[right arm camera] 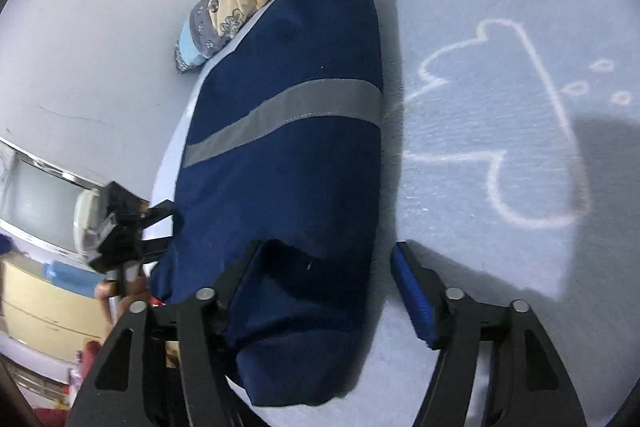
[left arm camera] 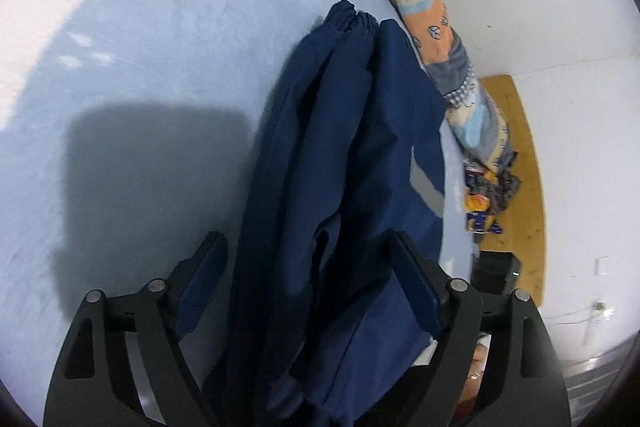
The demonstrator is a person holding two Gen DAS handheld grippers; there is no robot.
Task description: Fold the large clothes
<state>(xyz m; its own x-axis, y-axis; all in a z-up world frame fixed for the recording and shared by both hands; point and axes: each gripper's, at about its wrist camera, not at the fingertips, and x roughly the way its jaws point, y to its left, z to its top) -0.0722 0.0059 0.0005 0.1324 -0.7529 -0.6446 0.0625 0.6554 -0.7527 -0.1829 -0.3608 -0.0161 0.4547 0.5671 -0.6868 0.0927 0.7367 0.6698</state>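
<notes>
the pale blue bed (left arm camera: 140, 87) fills most of both views, its sheet carrying a white cloud outline at the right of the right wrist view. on it lies the navy garment (right arm camera: 288, 131), already folded lengthwise into a long narrow bundle, a grey reflective stripe (right arm camera: 288, 115) crossing it; it runs from the bottom centre up toward the patchwork pillow (right arm camera: 240, 3) at the top edge, probably kept near the bed's side so both claws can reach its near end. the left claw (left arm camera: 308, 247) points along the bundle from the bottom of its frame, jaws spread wide with cloth bunched between them but not pinched, as far as i can judge. the right claw (right arm camera: 324, 259) is likewise wide open, its left finger (right arm camera: 236, 291) tucked against or under the fabric's near end, its right finger on bare sheet. both look posed to take hold for the next fold
</notes>
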